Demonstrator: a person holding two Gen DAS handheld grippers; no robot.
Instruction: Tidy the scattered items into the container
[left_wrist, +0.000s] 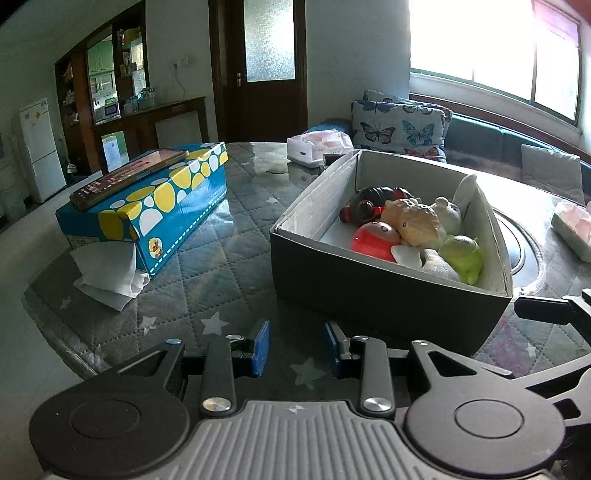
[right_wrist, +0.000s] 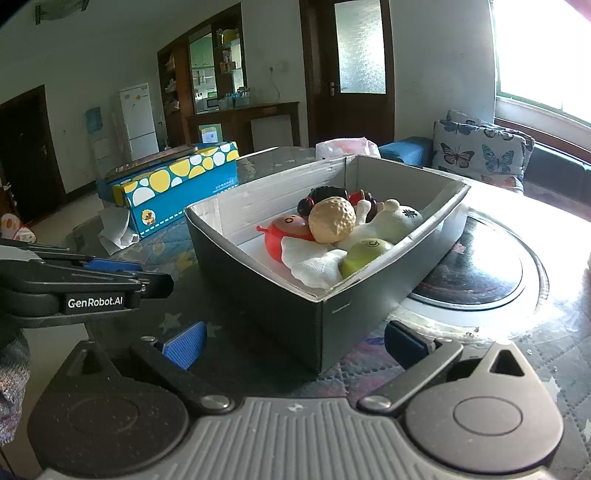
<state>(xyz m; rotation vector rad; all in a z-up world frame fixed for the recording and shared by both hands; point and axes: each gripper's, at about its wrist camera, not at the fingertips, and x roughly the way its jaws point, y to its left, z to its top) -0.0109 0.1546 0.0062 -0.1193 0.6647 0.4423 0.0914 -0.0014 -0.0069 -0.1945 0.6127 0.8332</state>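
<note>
Sitting near the middle of the surface (left_wrist: 229, 273), the grey box (left_wrist: 369, 291) holds the toys: a red figure (left_wrist: 373, 240), a tan ball-like one (left_wrist: 413, 221), a green one (left_wrist: 463, 254), a black-and-red one (left_wrist: 369, 203) and a white cloth (left_wrist: 436, 264). Both claws hang empty before its near side, the left claw (left_wrist: 297, 347) parted narrowly, the right claw (right_wrist: 295, 343) spread wide. A blue spotted carton (left_wrist: 159, 203) lies toward the left edge.
</note>
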